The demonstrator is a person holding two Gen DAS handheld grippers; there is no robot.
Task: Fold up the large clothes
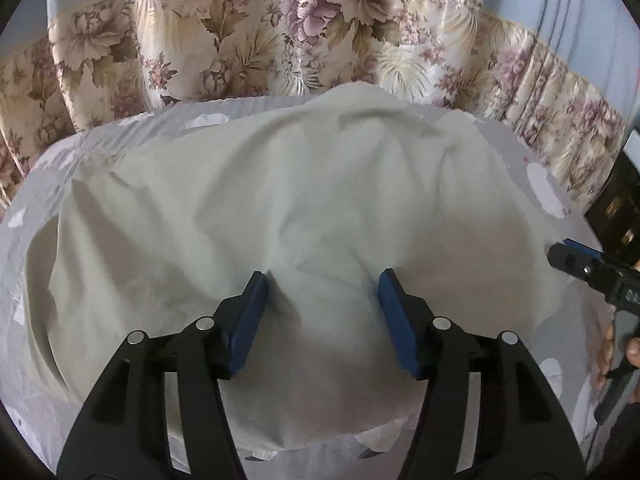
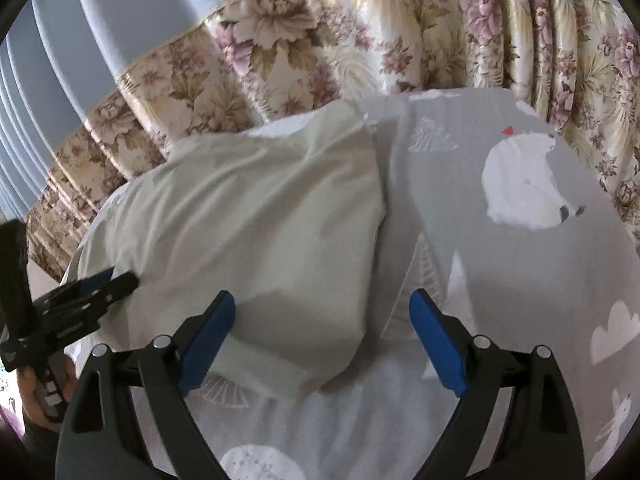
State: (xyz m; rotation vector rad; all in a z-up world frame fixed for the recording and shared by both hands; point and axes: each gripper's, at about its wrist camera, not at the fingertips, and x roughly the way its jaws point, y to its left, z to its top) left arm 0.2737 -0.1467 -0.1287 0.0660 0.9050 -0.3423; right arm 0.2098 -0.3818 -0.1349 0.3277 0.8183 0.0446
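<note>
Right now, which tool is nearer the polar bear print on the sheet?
Right. The right tool hangs open at the garment's edge beside the bear; the left tool is over the garment's middle, farther off.

the cream garment (image 1: 304,200) hides most of the grey printed sheet (image 1: 568,320) ahead of the left gripper (image 1: 322,280), and its near hem runs behind the black finger frames. the right gripper (image 1: 560,254) is cut by the picture's right edge; whether its tips touch cloth cannot be told. beside the right gripper (image 2: 322,300), the garment's folded edge is blurred. the floral curtain (image 2: 360,40) runs off every side.
</note>
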